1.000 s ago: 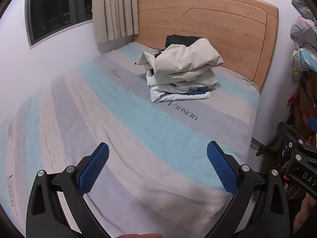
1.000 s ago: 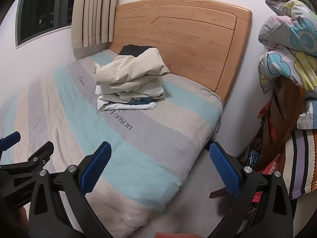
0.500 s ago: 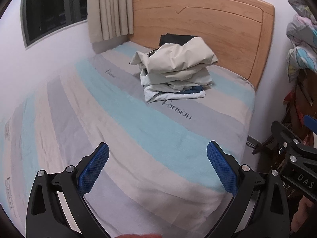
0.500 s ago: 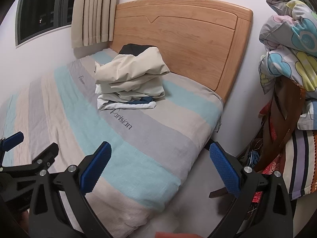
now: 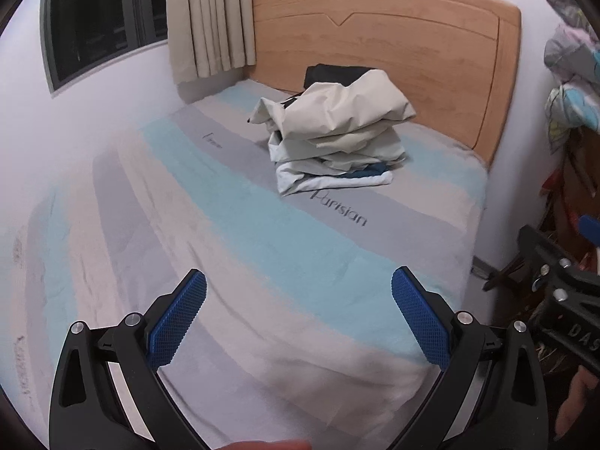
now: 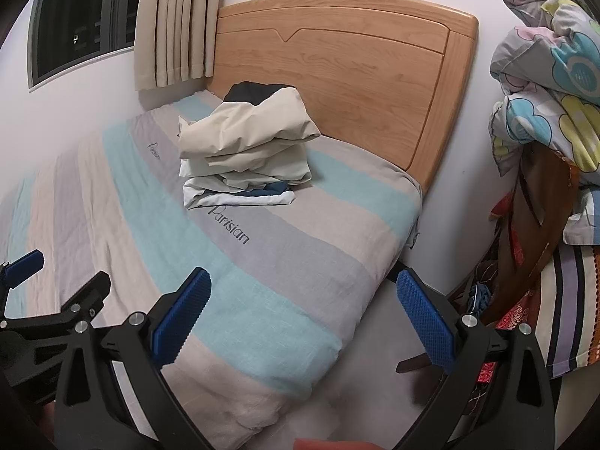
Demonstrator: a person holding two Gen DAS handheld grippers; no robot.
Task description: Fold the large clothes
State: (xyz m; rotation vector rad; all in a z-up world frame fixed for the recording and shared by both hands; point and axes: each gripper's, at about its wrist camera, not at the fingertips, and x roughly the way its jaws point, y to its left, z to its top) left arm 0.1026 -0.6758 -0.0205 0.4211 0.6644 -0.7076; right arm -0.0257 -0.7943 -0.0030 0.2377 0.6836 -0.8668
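A pile of clothes (image 5: 337, 131), cream and white pieces with a bit of dark blue low down and a black item behind, lies near the head of the striped bed (image 5: 225, 225). It also shows in the right wrist view (image 6: 247, 150). My left gripper (image 5: 300, 300) is open and empty, held over the foot end of the bed, far from the pile. My right gripper (image 6: 303, 307) is open and empty over the bed's near right corner. The right gripper shows at the right edge of the left wrist view (image 5: 562, 281).
A wooden headboard (image 6: 337, 67) stands behind the pile. A white wall, window (image 5: 97, 26) and beige curtain (image 5: 210, 18) run along the bed's left side. Bundled flowered bedding (image 6: 551, 75), a wooden chair and striped cloth crowd the right. Grey floor (image 6: 375, 375) lies between bed and chair.
The left wrist view has shifted right and slightly back, so the pile and headboard sit further right in it. The right gripper has barely moved. Both stay open.
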